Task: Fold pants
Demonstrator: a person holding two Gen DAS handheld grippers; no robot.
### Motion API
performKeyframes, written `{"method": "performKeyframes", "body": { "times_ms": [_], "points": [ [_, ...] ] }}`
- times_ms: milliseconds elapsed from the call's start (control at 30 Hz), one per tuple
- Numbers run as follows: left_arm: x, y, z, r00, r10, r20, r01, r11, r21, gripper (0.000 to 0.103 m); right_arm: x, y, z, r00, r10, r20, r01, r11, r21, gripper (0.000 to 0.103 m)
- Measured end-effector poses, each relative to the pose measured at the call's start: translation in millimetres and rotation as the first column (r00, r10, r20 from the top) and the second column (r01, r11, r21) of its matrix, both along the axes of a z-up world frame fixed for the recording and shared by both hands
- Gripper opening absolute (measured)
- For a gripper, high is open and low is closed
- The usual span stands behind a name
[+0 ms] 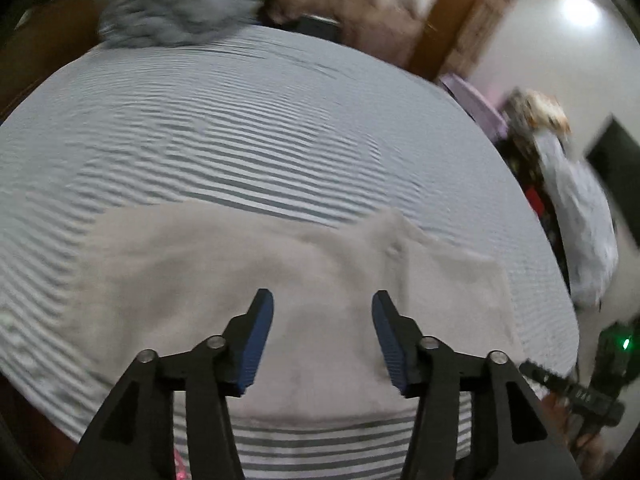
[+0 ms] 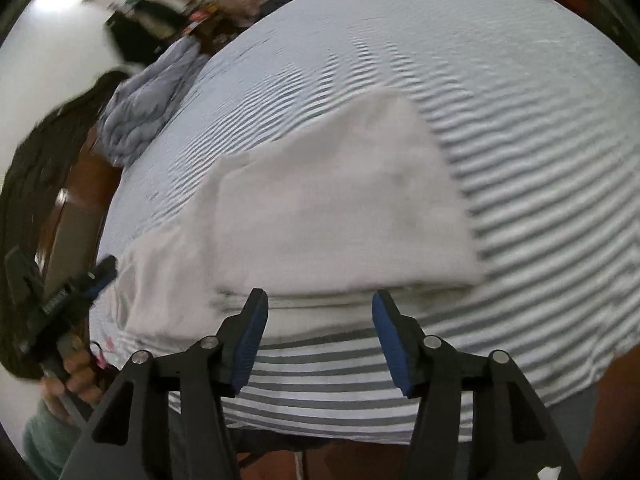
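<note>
Nearest in the left wrist view, the left gripper (image 1: 322,306) hangs with its blue-padded jaws spread wide and nothing between them, pointing toward 12 o'clock over the pale off-white cotton pants (image 1: 280,280). The pants lie partly folded on the grey-and-white striped bed sheet (image 1: 224,132), close to the near edge of the bed; motion blur smears their outline, so seams and waistband cannot be made out, and the black gripper body covers their near hem.

In the right wrist view, the right gripper (image 2: 319,304) is likewise released, jaws apart, its tips just short of the near fold of the pants (image 2: 340,208), which run from 9 o'clock up toward 1 o'clock. A doubled upper layer sits on a wider lower layer that spreads toward 8 o'clock. At 8 o'clock the left gripper (image 2: 105,267) appears from the side, gripped by a bare hand (image 2: 78,376) whose wrist is cut off by the frame edge; its jaws are too blurred there to read.

Farther off, a crumpled blue-grey quilted blanket (image 1: 176,12) sits at the far edge of the bed, at 11 o'clock in the left view. Beyond it the room is a blur.
</note>
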State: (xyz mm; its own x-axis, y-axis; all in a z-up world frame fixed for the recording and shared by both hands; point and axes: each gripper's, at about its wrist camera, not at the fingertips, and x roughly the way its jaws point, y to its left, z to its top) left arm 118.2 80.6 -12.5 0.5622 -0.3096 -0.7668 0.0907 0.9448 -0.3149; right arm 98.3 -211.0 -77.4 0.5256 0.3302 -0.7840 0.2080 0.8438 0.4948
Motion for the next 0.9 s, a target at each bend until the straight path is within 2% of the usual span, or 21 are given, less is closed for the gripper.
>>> {"method": "performKeyframes", "body": {
  "times_ms": [100, 200, 300, 433, 567, 600, 633, 667, 800, 900],
  "points": [
    [-1, 66, 0, 0.992, 0.128, -0.008, -0.128, 0.991, -0.024, 0.055, 23, 44, 5, 0.995, 0.096, 0.003, -0.096, 0.995, -0.04, 0.052],
    [-4, 116, -6, 0.977, 0.214, -0.02, -0.215, 0.976, -0.044, 0.056, 45, 82, 7, 0.983, 0.182, -0.002, -0.182, 0.981, -0.061, 0.052],
    [-7, 135, -16, 0.977, 0.213, -0.018, -0.214, 0.977, -0.021, 0.056, 61, 119, 8, 0.965, 0.263, -0.014, -0.264, 0.962, -0.077, 0.052],
    [-5, 137, -34, 0.984, 0.177, -0.037, -0.177, 0.984, 0.001, 0.056, 76, 164, 2, 0.934, 0.355, -0.04, -0.357, 0.931, -0.077, 0.052],
    [-6, 138, -49, 0.989, 0.132, -0.059, -0.131, 0.991, 0.019, 0.056, 78, 187, 0, 0.912, 0.407, -0.044, -0.409, 0.911, -0.051, 0.052],
    [-7, 143, -51, 0.99, 0.131, -0.055, -0.131, 0.991, 0.008, 0.061, 77, 192, 0, 0.906, 0.422, -0.039, -0.424, 0.905, -0.046, 0.052],
    [-10, 150, -54, 0.989, 0.133, -0.056, -0.134, 0.991, -0.015, 0.069, 75, 197, 0, 0.897, 0.441, -0.033, -0.442, 0.896, -0.043, 0.052],
    [-11, 155, -56, 0.989, 0.137, -0.059, -0.139, 0.99, -0.033, 0.072, 73, 202, 0, 0.888, 0.459, -0.027, -0.459, 0.887, -0.044, 0.052],
    [-14, 174, -83, 0.978, 0.151, -0.146, -0.175, 0.969, -0.172, 0.073, 72, 221, -9, 0.871, 0.487, -0.062, -0.491, 0.87, -0.057, 0.052],
    [-16, 176, -102, 0.969, 0.135, -0.209, -0.194, 0.937, -0.291, 0.073, 72, 220, -13, 0.885, 0.462, -0.061, -0.465, 0.881, -0.086, 0.052]
  ]
}}
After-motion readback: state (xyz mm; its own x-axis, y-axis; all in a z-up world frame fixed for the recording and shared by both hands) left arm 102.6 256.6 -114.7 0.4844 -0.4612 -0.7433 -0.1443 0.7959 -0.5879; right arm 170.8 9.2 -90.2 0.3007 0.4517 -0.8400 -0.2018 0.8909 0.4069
